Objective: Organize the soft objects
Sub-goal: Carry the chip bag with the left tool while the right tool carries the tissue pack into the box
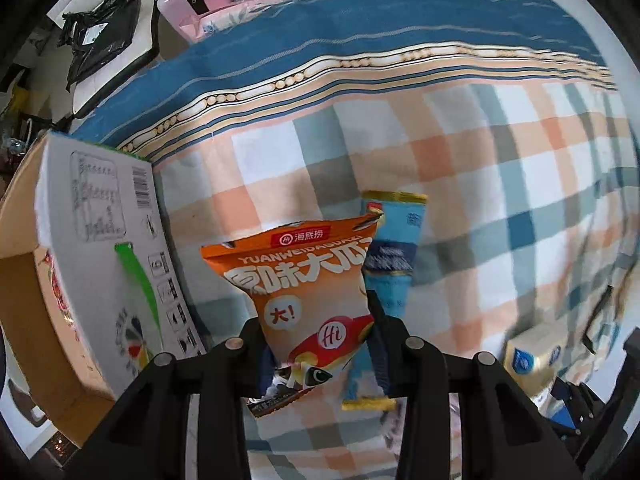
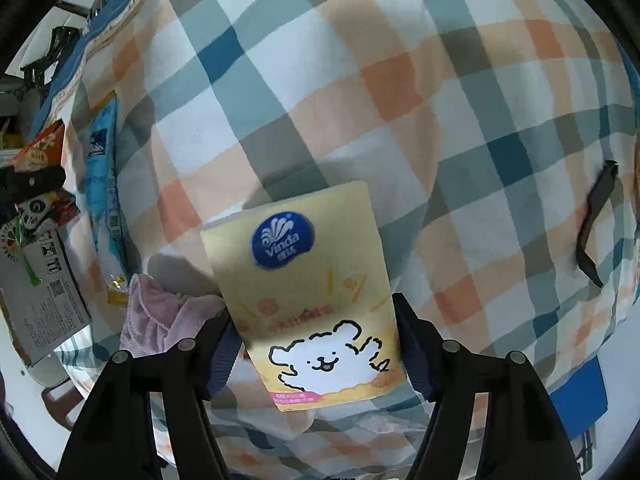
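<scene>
Left gripper (image 1: 316,344) clamped on orange snack bag (image 1: 308,280) | right gripper (image 2: 316,344) squeezing yellow tissue pack (image 2: 308,292) | both over plaid bed cover (image 2: 440,120), cardboard box (image 1: 100,248) on left

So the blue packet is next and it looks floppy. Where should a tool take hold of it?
Grip the blue packet across its narrow width near the middle, coming from above. It lies flat and long on the checked blanket, partly behind the orange snack bag, so its right edge is freer.
</scene>
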A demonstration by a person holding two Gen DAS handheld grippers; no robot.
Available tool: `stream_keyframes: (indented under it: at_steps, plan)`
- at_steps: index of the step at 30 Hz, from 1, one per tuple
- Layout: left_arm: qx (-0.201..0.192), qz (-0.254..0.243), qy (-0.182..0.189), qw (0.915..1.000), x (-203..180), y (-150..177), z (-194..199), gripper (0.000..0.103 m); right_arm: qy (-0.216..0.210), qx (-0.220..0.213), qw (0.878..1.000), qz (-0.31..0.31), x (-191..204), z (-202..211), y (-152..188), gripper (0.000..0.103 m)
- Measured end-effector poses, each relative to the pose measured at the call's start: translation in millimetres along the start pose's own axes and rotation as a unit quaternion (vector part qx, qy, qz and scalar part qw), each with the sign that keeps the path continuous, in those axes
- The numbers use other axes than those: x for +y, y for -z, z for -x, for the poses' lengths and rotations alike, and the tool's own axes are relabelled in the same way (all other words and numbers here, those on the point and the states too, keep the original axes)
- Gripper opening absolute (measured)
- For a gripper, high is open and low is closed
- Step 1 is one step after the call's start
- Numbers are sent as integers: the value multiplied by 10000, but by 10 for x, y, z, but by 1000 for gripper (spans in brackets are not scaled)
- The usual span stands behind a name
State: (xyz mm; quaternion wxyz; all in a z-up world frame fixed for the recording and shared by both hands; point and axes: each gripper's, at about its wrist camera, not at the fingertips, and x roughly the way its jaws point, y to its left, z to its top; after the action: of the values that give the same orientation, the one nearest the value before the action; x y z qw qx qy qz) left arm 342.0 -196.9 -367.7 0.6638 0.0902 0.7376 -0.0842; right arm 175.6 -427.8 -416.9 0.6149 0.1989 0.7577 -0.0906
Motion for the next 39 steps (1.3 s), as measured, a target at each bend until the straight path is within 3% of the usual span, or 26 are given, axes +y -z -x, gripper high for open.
stream_keyframes:
  at_steps: [10,17,22,30,39]
  plan:
    - [-480,-99,582,9971,108,619,587,35,-240,-483,9985,88,228,575,158,71]
    - [-915,154,948,9912,356,1117,1155,35,-603,-922,9907,801,891,1165,463,70]
    - [-1168,614,959,9866,984,1405,1412,35,-873,-1092,9799,1425,1604,1495,784,70]
    - [-1276,1569,751,9765,2329,1679,1446,35,-1066,-1011,9639,2221,2814,1552,1147,70]
    - [-885,1984,539,9746,3253,1592,1077,35,-840,-693,9663,2334,3780,1201,1191,70]
